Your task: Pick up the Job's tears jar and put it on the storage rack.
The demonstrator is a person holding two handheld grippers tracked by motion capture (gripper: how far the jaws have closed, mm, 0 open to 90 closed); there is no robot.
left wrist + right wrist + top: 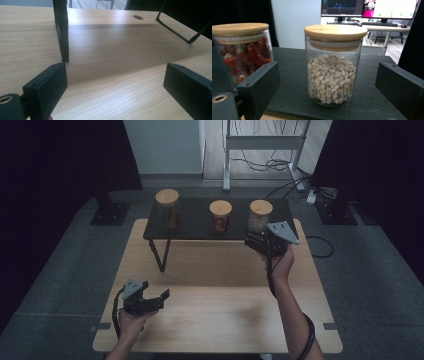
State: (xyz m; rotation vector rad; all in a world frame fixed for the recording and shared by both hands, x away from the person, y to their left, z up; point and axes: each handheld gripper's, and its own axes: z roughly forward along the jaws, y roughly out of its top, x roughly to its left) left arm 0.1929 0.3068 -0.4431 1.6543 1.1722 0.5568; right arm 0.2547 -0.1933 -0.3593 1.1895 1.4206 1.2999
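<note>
Your right gripper faces the bean jar

Your left gripper [159, 299] hovers over the wooden table [210, 315], jaws spread and empty. On the black shelf [200, 222], the jar of pale beans [333, 65] stands between your right gripper's [256, 241] spread jaws, untouched.

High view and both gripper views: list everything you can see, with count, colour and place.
glass jars: three, wooden lids, in a row on the black shelf; right one holds pale grains, middle one red pieces
black shelf: one, on wire legs at the table's far edge
wooden table: one, light wood
monitors: two, lit, on a far desk
left tool: open, low over the table's near left
right tool: open, facing the grain jar, not touching it
</note>
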